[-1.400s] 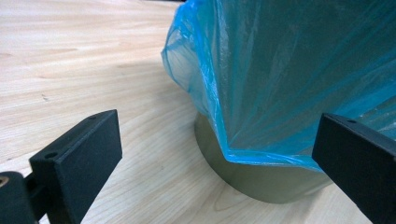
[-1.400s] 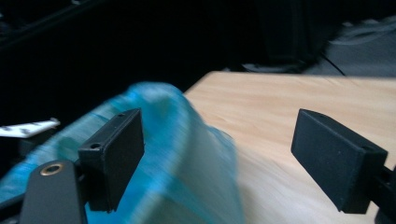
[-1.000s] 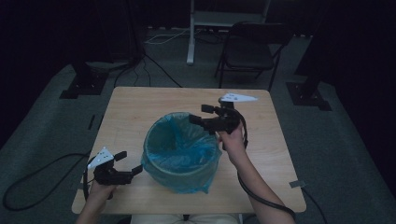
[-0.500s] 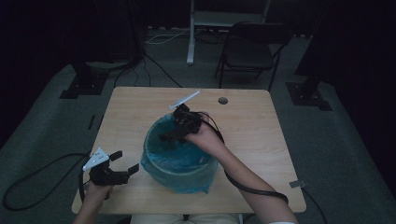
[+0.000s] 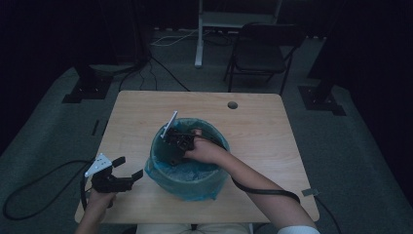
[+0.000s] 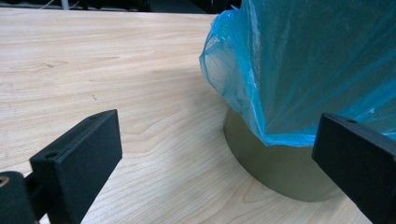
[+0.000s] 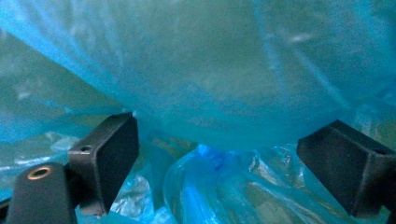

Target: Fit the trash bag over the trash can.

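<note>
**While one tool works inside the bin, the other waits at its side**

With its jaws spread wide and nothing between them, the right tool [image 5: 174, 142] reaches down inside the bin [image 5: 187, 187], which stands near the middle of the tabletop [image 5: 272, 146] toward the person's edge. A blue bag [image 6: 299, 70] lines the bin and folds over its rim. In the right gripper view, crumpled blue film lies below and ahead of the jaws, apart from both. The left tool [image 5: 127, 168] rests low at the near-left of the tabletop, just beside the bin, its jaws also wide open and empty, pointed at the bag's hanging skirt.

The likely step is taking hold of the liner from within. The film is thin and slack: a bite on too little of it could slip or tear, and a hard pull could drag the light bin across the wood, since nothing is steadying it. The right tool's cable [image 5: 263, 190] trails over the rim and could catch there.

A round hole [image 5: 232, 105] marks the far side of the tabletop, well apart from the bin. Beyond stand a folding chair [image 5: 260, 53] and dark stands on the floor; nothing blocks either tool.
</note>
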The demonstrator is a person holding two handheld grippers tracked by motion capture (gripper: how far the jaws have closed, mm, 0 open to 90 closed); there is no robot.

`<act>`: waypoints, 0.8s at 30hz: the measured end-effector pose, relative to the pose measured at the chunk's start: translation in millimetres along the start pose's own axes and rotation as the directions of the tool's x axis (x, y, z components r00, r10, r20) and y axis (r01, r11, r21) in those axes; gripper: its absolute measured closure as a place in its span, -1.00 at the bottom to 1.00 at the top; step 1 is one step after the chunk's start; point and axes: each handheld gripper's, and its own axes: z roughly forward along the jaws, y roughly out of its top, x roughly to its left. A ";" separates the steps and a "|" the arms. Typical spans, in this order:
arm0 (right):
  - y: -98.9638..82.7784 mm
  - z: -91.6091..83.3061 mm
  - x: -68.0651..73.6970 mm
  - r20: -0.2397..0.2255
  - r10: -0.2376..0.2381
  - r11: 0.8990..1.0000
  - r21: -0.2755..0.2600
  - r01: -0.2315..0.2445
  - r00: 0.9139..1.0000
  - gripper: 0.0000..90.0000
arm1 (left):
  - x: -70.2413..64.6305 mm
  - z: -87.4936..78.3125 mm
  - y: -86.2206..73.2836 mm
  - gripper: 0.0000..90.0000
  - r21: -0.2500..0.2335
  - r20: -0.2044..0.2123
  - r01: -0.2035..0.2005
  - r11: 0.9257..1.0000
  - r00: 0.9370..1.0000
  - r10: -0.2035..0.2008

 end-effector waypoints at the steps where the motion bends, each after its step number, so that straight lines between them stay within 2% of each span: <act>1: 1.0 -3.9 -0.4 -0.014 0.007 1.000 -0.023 -0.007 1.000 -0.72 | -0.1 0.6 -0.1 -0.95 0.009 0.003 -0.005 1.000 1.000 0.005; 4: 0.9 -8.0 -0.6 -0.023 0.013 0.999 -0.030 -0.013 1.000 -0.72 | -1.0 1.1 -0.3 -0.95 0.015 0.003 -0.010 1.000 1.000 0.010; 7: -1.3 -21.5 -0.1 -0.019 0.022 0.996 -0.084 -0.023 1.000 -0.71 | -2.0 0.6 -0.4 -0.95 0.009 0.005 -0.015 1.000 1.000 0.015; 8: -4.5 -34.8 -2.4 -0.029 0.033 0.986 -0.162 -0.038 0.999 -0.71 | -1.9 -0.1 0.4 -0.95 0.010 0.002 -0.015 1.000 1.000 0.015; 10: -5.5 -38.8 -3.1 -0.031 0.033 0.983 -0.181 -0.038 0.999 -0.71 | -2.1 -0.6 1.1 -0.95 0.011 -0.001 -0.016 1.000 1.000 0.016; 11: -7.7 -46.2 -4.3 -0.024 0.030 0.975 -0.220 -0.034 0.999 -0.71 | -2.4 -0.9 1.3 -0.95 0.010 -0.007 -0.017 1.000 1.000 0.018; 13: -8.8 -49.5 -4.5 -0.017 0.031 0.973 -0.230 -0.034 0.999 -0.71 | -2.6 -1.4 1.6 -0.95 0.014 -0.010 -0.019 1.000 1.000 0.019; 14: -12.0 -56.7 -5.9 0.024 0.028 0.966 -0.259 -0.020 0.999 -0.72 | -2.8 -1.5 1.4 -0.95 0.016 -0.013 -0.020 1.000 1.000 0.020; 17: -15.4 -62.2 -9.5 0.034 0.043 0.957 -0.288 -0.031 0.998 -0.72 | -2.3 -1.2 0.0 -0.95 0.022 -0.015 -0.017 1.000 1.000 0.017; 19: -16.7 -62.6 -10.8 0.044 0.052 0.955 -0.294 -0.037 0.998 -0.72 | -1.7 -1.0 -0.7 -0.95 0.023 -0.017 -0.014 1.000 1.000 0.015; 21: -17.1 -60.2 -11.1 0.047 0.045 0.959 -0.283 -0.030 0.998 -0.72 | -1.5 -0.9 -1.1 -0.95 0.024 -0.017 -0.013 1.000 1.000 0.014; 24: -17.3 -56.6 -10.9 0.047 0.048 0.957 -0.289 -0.033 0.998 -0.72 | -1.4 -1.9 -1.4 -0.95 0.022 -0.022 -0.013 1.000 1.000 0.014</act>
